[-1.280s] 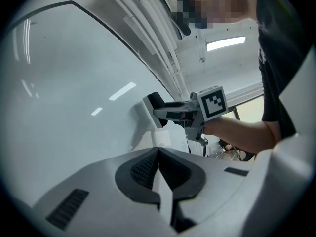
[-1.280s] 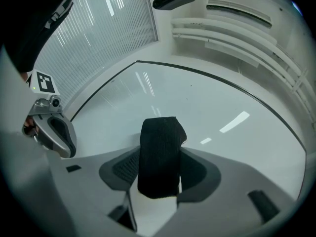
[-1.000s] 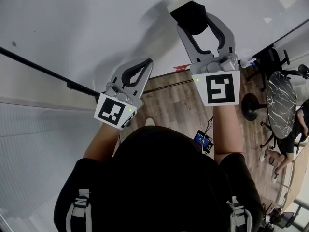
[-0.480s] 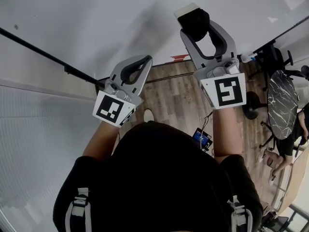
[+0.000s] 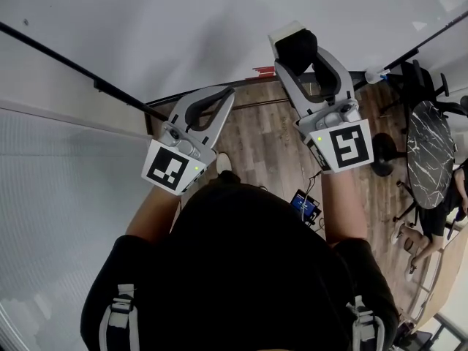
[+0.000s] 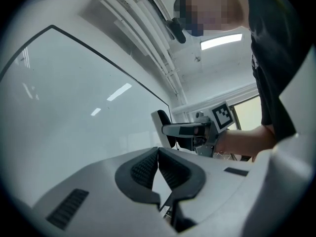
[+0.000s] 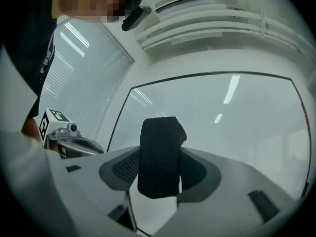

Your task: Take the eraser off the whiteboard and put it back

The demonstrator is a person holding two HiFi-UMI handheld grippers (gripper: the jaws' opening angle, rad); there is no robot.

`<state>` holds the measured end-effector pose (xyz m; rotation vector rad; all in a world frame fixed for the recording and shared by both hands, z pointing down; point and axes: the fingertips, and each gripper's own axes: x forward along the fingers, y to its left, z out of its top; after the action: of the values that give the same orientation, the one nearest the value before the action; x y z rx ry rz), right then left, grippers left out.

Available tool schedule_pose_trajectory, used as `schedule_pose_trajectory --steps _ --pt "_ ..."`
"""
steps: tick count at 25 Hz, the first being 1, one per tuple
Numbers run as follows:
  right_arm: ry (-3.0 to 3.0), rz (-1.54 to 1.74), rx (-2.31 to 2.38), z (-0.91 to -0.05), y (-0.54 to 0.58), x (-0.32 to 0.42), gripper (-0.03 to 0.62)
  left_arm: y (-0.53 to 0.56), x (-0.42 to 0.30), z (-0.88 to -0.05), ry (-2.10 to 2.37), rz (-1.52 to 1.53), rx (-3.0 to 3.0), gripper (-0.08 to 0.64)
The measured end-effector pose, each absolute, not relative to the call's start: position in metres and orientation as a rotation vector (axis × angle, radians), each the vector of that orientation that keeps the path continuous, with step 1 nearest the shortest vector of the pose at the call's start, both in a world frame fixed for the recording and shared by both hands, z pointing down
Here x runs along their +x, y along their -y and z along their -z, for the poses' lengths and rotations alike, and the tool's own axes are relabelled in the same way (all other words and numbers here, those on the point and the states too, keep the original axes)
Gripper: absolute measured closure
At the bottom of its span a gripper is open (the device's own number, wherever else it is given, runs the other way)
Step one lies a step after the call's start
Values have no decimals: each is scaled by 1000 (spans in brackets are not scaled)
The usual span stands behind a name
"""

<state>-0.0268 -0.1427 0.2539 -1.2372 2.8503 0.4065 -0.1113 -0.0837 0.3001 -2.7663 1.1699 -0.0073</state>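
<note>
Black felt eraser (image 7: 159, 157) clamped in right claw (image 5: 300, 46), apparently just clear of whiteboard (image 5: 183, 28); left claw (image 6: 158, 151) closed, empty.

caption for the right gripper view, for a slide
Right gripper clamped on the black eraser, held up facing the whiteboard.

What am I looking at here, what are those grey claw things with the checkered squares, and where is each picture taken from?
A person holds a hand-held grasping tool in each hand; the patterned cubes are part of the tools. The picture from above comes from a camera on the person's head, looking steeply down. The other two come from cameras riding on each tool, looking along its jaws. Both tools point towards a whiteboard. The left tool is shut with nothing in it. The right tool grips a black eraser between its pads.
</note>
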Motion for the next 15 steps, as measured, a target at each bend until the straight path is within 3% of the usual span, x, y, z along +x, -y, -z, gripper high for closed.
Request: schedule_pose_trajectory --steps 15 --pt "-2842 -73 -1070 -324 66 -10 370 25 -104 -346 -1264 68 -2785 555"
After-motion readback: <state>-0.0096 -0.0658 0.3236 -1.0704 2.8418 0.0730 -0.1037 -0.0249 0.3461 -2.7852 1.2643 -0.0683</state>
